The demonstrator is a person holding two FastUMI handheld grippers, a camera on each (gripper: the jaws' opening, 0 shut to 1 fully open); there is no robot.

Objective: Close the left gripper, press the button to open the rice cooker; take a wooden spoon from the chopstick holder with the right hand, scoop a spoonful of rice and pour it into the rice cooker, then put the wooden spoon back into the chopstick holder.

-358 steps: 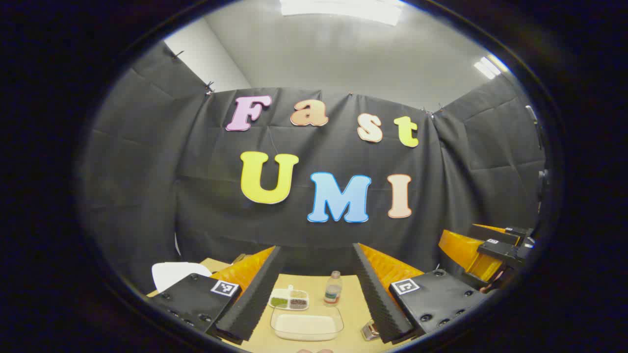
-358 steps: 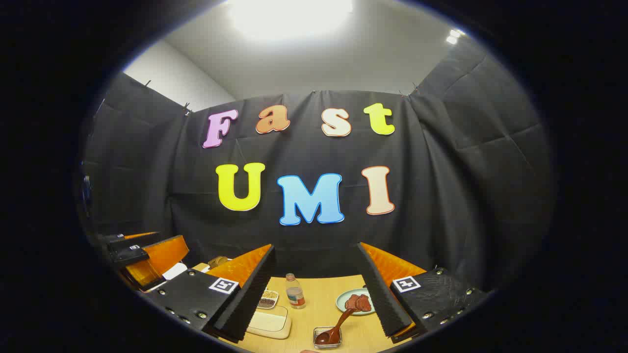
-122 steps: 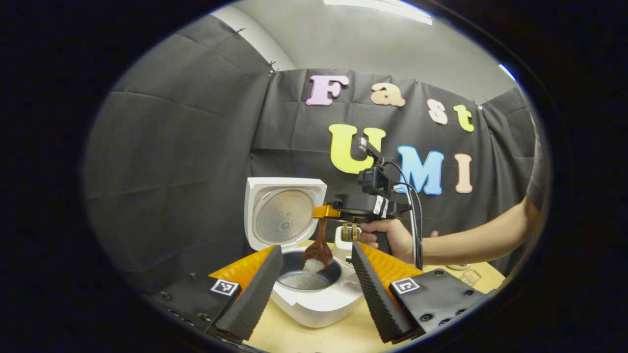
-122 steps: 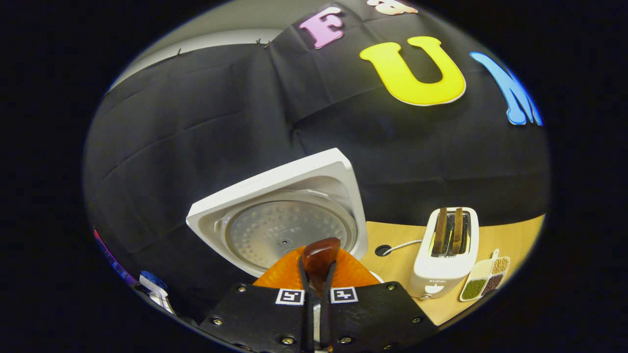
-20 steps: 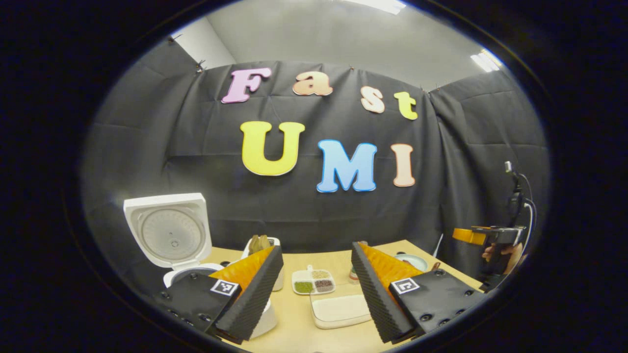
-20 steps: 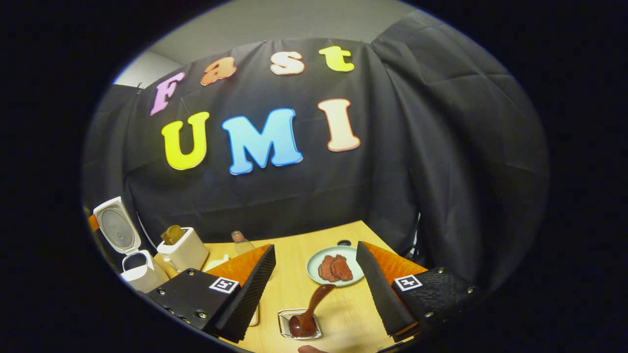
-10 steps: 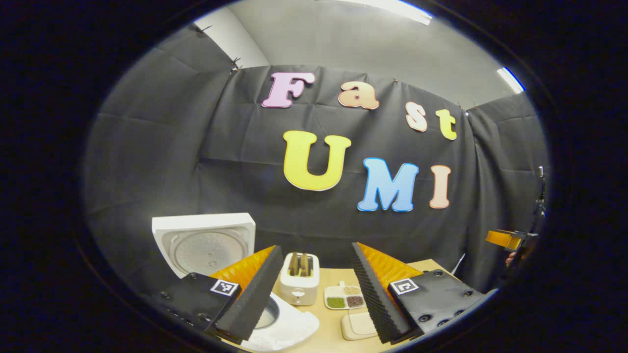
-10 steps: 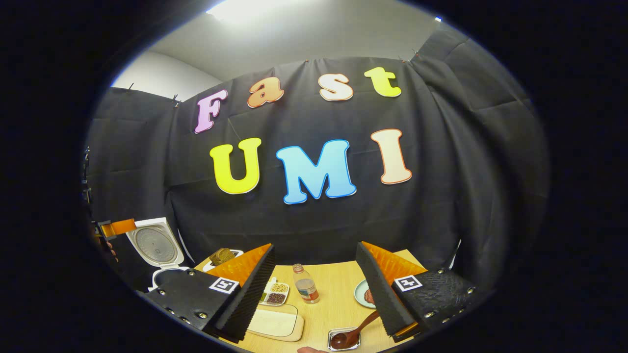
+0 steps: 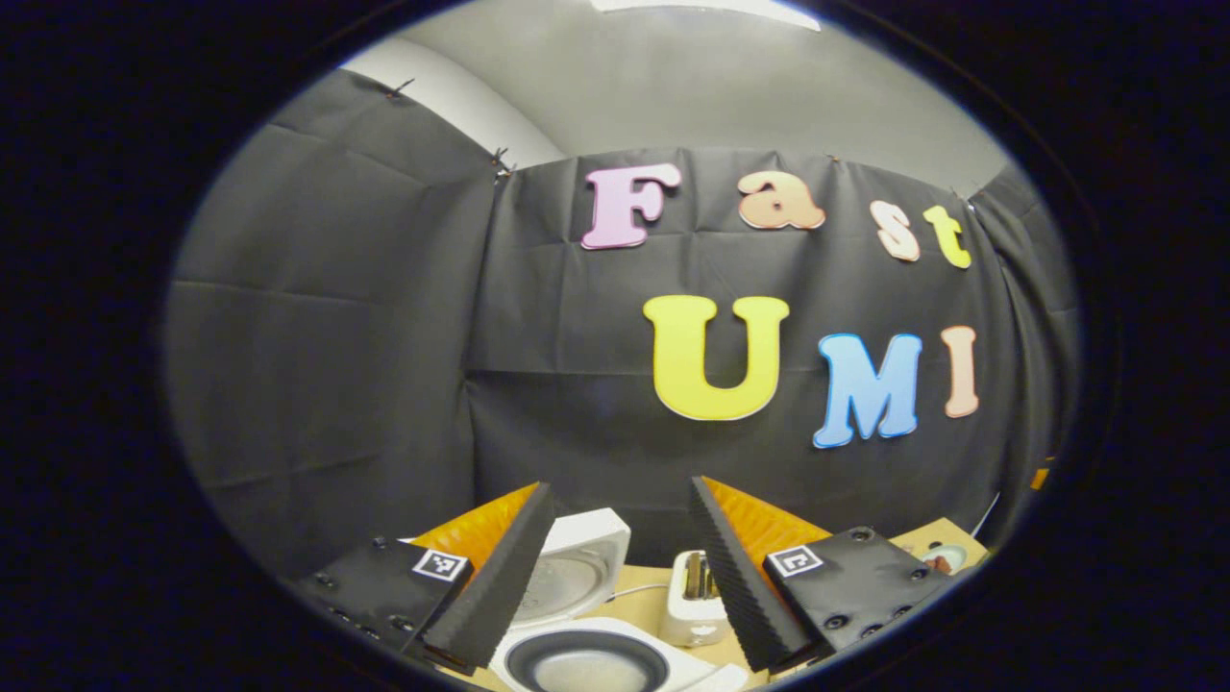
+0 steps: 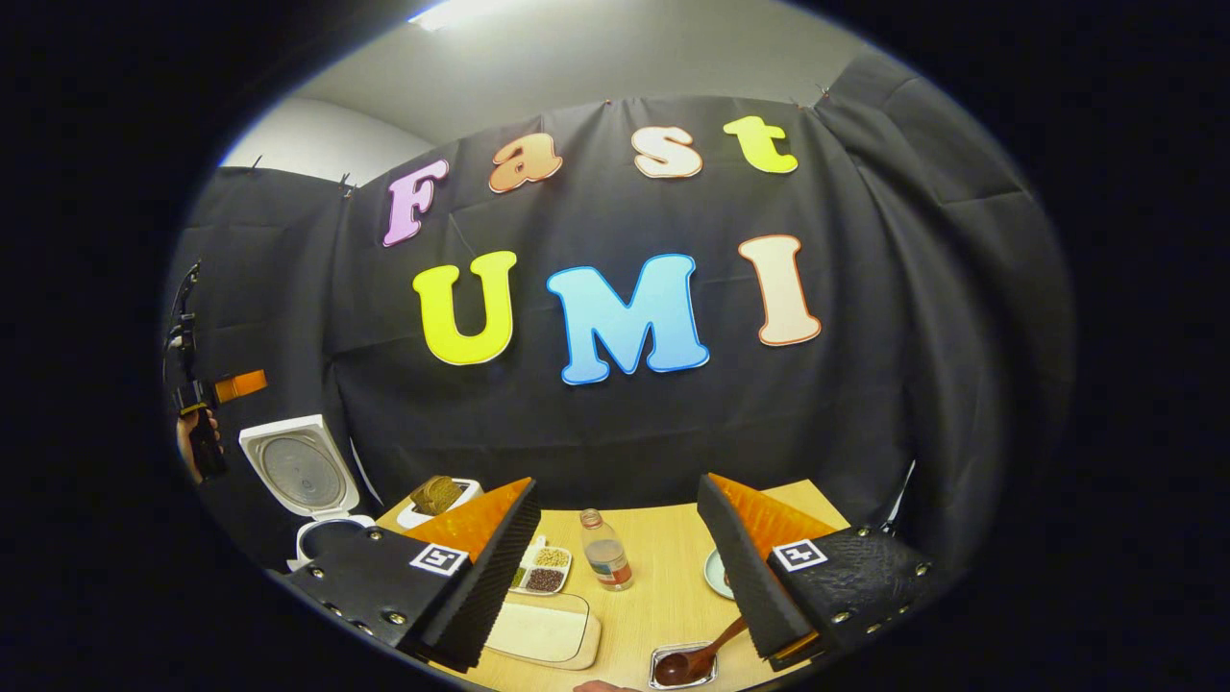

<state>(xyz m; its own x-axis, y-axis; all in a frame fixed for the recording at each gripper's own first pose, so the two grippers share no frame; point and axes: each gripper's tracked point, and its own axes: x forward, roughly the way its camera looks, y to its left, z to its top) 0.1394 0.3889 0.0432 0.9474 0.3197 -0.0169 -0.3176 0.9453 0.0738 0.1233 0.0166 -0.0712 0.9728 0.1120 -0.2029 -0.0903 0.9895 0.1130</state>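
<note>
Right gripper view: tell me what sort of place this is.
Likely a mock kitchen set in a recording booth: black cloth wall, a wooden table with an open rice cooker, toaster and a wooden spoon.

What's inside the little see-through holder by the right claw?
The wooden spoon sits in the chopstick holder, bowl down, with its handle leaning out toward the right claw. The spoon covers the holder's bottom, so anything beneath it cannot be seen.
</note>
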